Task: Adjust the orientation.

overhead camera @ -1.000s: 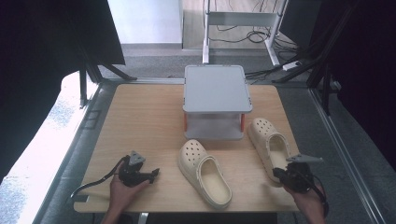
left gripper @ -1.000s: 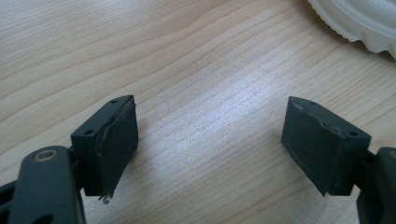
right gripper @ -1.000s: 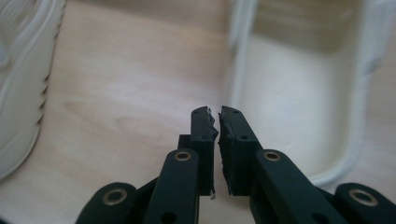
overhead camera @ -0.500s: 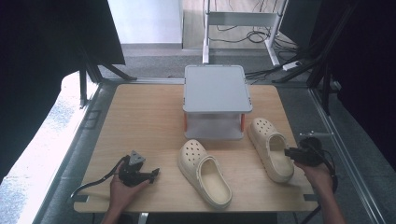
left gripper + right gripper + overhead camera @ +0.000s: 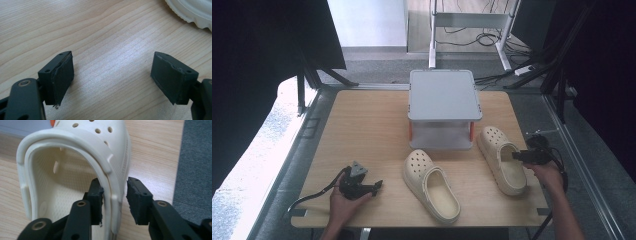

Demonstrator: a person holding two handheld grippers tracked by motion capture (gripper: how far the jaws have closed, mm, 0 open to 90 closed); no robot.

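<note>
Two cream clogs lie on the wooden table (image 5: 362, 125). My right gripper (image 5: 516, 156) reaches the right clog (image 5: 502, 160) from its right side. In the right gripper view the clog (image 5: 75, 170) has its side wall between the jaws of that gripper (image 5: 114, 202). One jaw is inside the shoe and one is outside, with a gap showing at the outer pad. These jaws have just been opening. The other clog (image 5: 432, 185) lies at the front middle. At the front left my left gripper (image 5: 377, 186) rests on the table. Its jaws (image 5: 112, 77) are wide open over bare wood.
A grey two-level stand (image 5: 442, 95) with orange posts stands at the back middle, just behind the clogs' toes. The rim of the middle clog (image 5: 192, 10) shows in the left gripper view. Cables trail from both grippers. The table's right edge is close to my right hand.
My right hand has moved from the right clog's heel end up along its right side. Its jaws have opened. The left hand and both clogs have stayed put.
</note>
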